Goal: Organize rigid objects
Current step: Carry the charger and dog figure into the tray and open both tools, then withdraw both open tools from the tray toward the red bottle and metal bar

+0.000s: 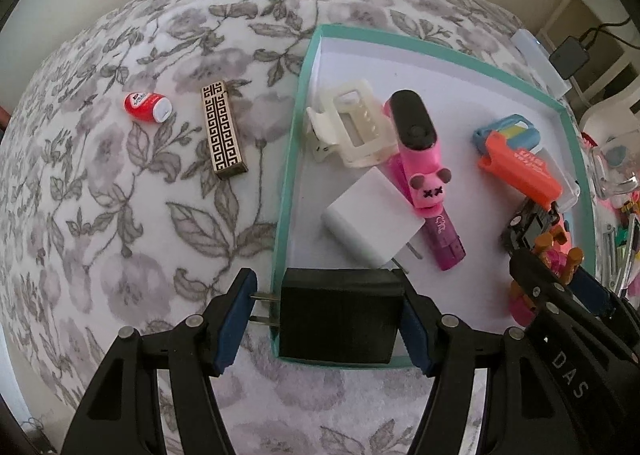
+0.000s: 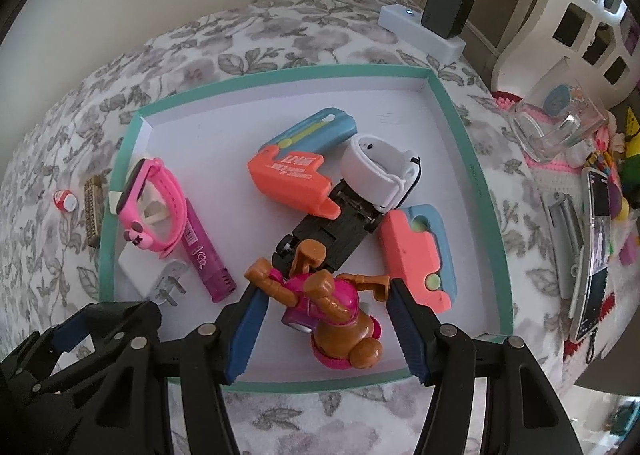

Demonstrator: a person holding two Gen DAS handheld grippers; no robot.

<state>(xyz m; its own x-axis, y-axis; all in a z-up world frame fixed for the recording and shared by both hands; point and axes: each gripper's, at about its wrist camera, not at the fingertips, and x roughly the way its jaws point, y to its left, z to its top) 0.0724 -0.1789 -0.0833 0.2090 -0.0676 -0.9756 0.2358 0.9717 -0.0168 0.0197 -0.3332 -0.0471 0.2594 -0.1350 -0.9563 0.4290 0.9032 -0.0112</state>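
left gripper (image 1: 328, 319) pinches the stiff, boxy charger (image 1: 340, 319) end to end; right gripper (image 2: 324, 323) clamps the knobbly, slippery toy (image 2: 332, 307).

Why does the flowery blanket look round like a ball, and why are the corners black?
Left wrist view: the fisheye lens bulges the floral blanket and bends the teal box rim; black corners are the lens edge. Right wrist view: same bulge, soft even light, faint shadows, bright reflections on the clear glass; the left gripper looks dark.
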